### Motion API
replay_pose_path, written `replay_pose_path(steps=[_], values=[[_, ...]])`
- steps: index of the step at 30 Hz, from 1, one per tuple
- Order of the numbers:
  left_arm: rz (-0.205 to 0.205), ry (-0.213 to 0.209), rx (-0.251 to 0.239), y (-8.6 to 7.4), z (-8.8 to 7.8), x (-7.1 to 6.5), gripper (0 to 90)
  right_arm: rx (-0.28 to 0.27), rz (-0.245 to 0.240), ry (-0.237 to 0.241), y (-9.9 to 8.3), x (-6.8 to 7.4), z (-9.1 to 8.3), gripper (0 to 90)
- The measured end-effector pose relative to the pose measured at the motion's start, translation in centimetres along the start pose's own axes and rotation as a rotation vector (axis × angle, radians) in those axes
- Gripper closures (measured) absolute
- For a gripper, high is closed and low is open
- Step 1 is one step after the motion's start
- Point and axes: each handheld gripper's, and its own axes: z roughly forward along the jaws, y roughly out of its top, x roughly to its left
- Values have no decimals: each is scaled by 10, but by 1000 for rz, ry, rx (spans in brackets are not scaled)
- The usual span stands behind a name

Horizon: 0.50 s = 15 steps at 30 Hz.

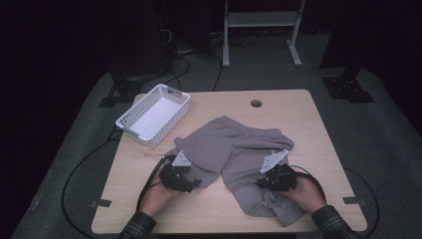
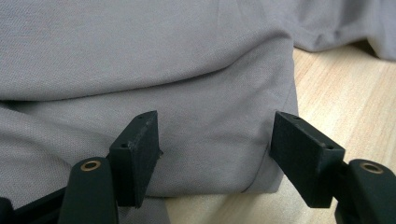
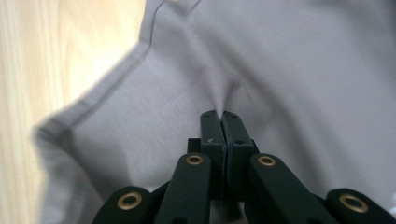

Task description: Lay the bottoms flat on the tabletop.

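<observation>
1. Two claws at work on one grey pair of shorts (image 1: 239,159), spread over the middle of the counter (image 1: 298,107) and reaching down to its near edge.
2. Right claw (image 1: 271,180) closed tight on a pinch of the cloth (image 3: 280,70), a small ridge of fabric rising just ahead of the tips; planted on the right leg of the shorts, close to the near edge.
3. Left claw (image 1: 191,181) open, jaws standing well apart on either side of the folded corner of the left leg (image 2: 224,154); pads near the cloth, not yet pressing on it.
4. Key relation: left leg hem directly ahead of the left claw and between its jaws, long axis of the leg running away toward the far edge. Probably only closing needed for a grip there.
5. White basket (image 1: 154,114) at the far left corner, well apart from the shorts.
</observation>
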Motion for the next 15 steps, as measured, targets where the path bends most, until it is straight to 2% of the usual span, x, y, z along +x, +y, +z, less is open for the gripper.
replay_pose_path(steps=[6, 9, 10, 11, 15], values=[[3, 1, 3, 0, 0, 0, 322, -84, 75, -117, 19, -26, -14, 888], [3, 1, 1, 0, 0, 0, 322, -99, 114, -173, 24, -44, -14, 887], [3, 1, 1, 0, 0, 0, 320, -99, 114, -173, 24, -44, -14, 887], [8, -1, 5, 0, 0, 0, 320, -112, 141, -214, 26, -57, -13, 887], [10, -3, 5, 0, 0, 0, 319, -126, 199, -252, 27, -79, -11, 886]])
